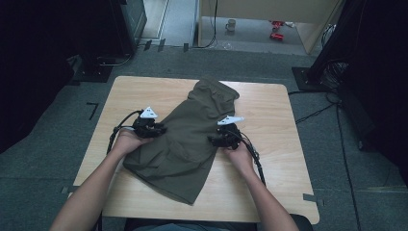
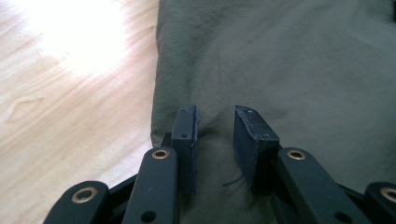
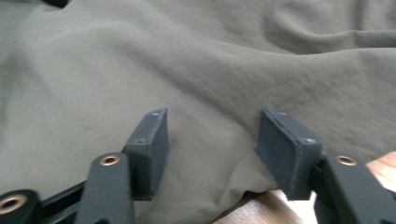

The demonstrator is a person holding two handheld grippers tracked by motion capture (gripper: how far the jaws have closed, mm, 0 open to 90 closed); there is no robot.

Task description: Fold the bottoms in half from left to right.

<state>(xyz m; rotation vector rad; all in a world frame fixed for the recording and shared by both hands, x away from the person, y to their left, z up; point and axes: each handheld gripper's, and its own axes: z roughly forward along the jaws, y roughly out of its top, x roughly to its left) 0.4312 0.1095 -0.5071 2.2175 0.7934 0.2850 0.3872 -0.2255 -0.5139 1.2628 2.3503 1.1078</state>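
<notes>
Straddling olive shorts (image 1: 185, 134) edges, both claws, left (image 2: 215, 140) and right (image 3: 210, 149), agape; fabric partly hidden beneath them.

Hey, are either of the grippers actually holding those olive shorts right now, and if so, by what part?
Neither holds them yet. The left gripper and the right gripper each stand with open jaws over a side edge of the olive shorts, cloth between the jaws but not pinched.

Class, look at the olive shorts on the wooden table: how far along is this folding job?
Done: the olive shorts lie folded lengthwise on the table. In hand: the left gripper and right gripper sit at opposite side edges, jaws open over the cloth, nothing pinched. Left: gripping and probably folding again.
</notes>
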